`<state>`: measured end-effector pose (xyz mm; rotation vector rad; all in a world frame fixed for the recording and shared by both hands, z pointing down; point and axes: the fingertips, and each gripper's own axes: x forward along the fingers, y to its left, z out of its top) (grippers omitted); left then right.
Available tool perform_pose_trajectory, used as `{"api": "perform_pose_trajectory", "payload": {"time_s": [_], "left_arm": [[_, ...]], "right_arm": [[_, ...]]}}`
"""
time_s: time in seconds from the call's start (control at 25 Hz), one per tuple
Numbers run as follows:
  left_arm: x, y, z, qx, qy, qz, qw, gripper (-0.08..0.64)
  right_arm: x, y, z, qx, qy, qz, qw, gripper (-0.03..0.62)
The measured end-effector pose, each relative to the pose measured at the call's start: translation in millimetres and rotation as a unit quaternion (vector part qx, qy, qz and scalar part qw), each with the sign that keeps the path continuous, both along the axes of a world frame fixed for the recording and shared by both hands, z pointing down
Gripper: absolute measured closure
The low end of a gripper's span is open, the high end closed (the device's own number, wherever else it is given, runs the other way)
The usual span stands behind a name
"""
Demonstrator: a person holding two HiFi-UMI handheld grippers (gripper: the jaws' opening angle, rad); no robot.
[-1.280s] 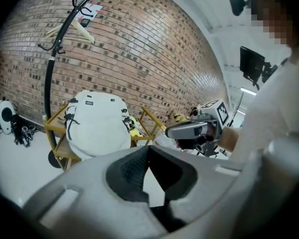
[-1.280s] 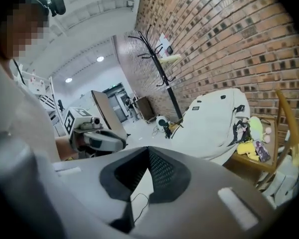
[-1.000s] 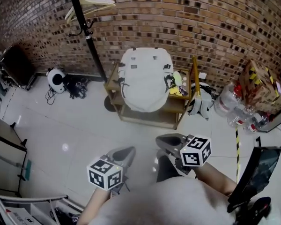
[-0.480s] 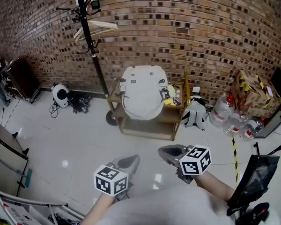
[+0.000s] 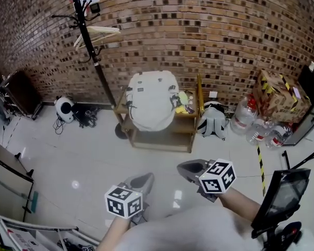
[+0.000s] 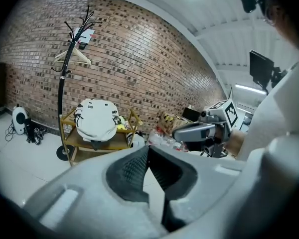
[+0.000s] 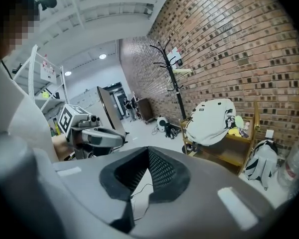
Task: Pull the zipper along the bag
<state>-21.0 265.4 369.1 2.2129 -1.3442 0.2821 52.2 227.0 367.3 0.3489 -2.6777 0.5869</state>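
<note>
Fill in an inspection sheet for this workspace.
Surface: wooden cart against the brick wall; pale tiled floor around it.
Job's things: white bag lying on the cart's top; details too small to read.
Clutter: yellow items beside the bag; grey backpack, water bottles and taped cardboard box right of the cart.
Grippers: left gripper and right gripper both shut, empty, well short of the cart.
Cables: black tangle on the floor by a white device.
Surroundings: coat stand with hanger; monitor at the right edge.
</note>
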Motion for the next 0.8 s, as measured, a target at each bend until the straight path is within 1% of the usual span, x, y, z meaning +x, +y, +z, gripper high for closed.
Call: {"api": "perform_pose_trajectory", "payload": {"time_s": [0.08, 0.28, 0.8], "left_arm": [[2.8, 3.5, -0.5, -0.001, -0.001, -0.002, 1.0, 0.56], [12.5, 13.0, 0.3, -0.008, -0.003, -0.007, 0.9999, 0.56], [25.0, 25.1, 7.6, -0.022, -0.002, -0.008, 0.9997, 0.56]], "right_arm": [[1.1, 3.3, 0.3, 0.007, 0.005, -0.004, 1.0, 0.591], [6.5, 14.2, 3.2, -0.002, 0.005, -0.015, 1.0, 0.592], [19.1, 26.2, 9.3, -0.015, 0.008, -0.015, 1.0, 0.592]]}}
